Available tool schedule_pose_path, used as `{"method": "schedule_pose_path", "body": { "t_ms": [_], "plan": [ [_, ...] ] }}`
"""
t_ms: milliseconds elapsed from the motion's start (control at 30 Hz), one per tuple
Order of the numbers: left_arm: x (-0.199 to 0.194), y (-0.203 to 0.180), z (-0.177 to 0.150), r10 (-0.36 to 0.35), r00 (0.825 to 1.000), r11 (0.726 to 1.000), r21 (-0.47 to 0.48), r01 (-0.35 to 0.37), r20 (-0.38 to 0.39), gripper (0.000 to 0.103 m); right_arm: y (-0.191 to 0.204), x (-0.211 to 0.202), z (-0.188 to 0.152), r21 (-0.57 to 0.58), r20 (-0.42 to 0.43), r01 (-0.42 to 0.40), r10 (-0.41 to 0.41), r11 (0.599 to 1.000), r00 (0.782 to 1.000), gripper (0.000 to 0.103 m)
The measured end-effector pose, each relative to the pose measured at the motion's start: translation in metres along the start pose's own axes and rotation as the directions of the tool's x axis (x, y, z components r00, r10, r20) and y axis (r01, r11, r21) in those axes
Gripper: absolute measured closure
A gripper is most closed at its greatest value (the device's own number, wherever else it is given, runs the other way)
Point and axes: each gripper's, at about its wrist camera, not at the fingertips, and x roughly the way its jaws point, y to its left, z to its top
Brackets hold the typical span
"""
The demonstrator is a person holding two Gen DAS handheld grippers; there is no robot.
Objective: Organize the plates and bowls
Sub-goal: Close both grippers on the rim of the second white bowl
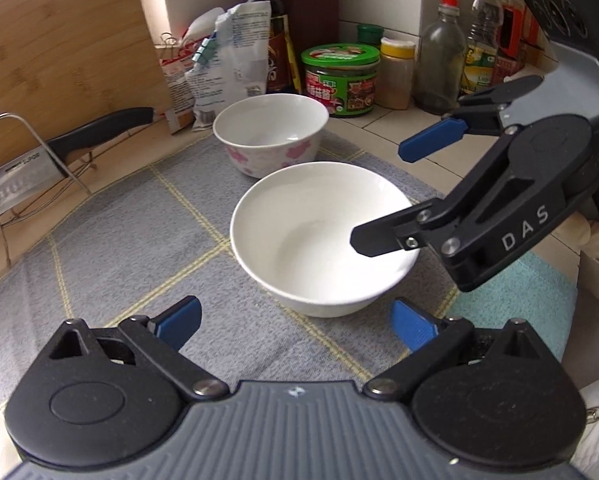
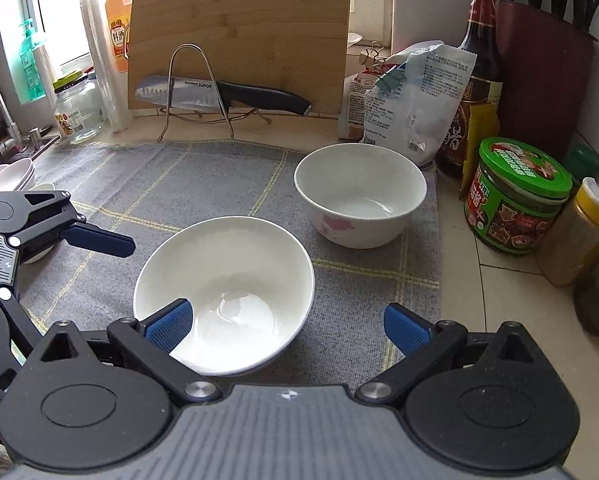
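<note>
"DAS" on right claw (image 1: 383, 194); "SUPOR" on knife (image 2: 179, 94) blade. Jar/bottle labels unreadable.

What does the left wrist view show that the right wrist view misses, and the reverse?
Left wrist only: clear glass bottle, teal cloth, right tool straddling the plain white bowl rim. Right wrist only: window, glass jar, stacked dishes, left tool. Both: the plain bowl, flowered bowl, knife, green-lidded jar.

Home kitchen: knife (image 2: 219, 94), cutting board (image 2: 239, 20), sauce bottles (image 2: 479, 72).
</note>
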Motion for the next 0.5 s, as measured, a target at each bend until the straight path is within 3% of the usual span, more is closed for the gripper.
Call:
{"method": "schedule_pose_path", "body": {
  "t_ms": [300, 500],
  "plan": [
    [0.009, 0.004, 0.006, -0.029, 1.000, 1.000, 0.002, 0.029, 0.002, 0.003, 0.003, 0.008, 0.005, -0.012, -0.010, -0.046, 0.046, 0.999, 0.999, 0.005],
    [0.010, 0.004, 0.012, -0.051, 0.999, 0.997, 0.054, 0.051, 0.009, 0.007, 0.009, 0.015, 0.008, -0.024, -0.027, -0.083, 0.082, 0.996, 0.996, 0.012]
  ]
}}
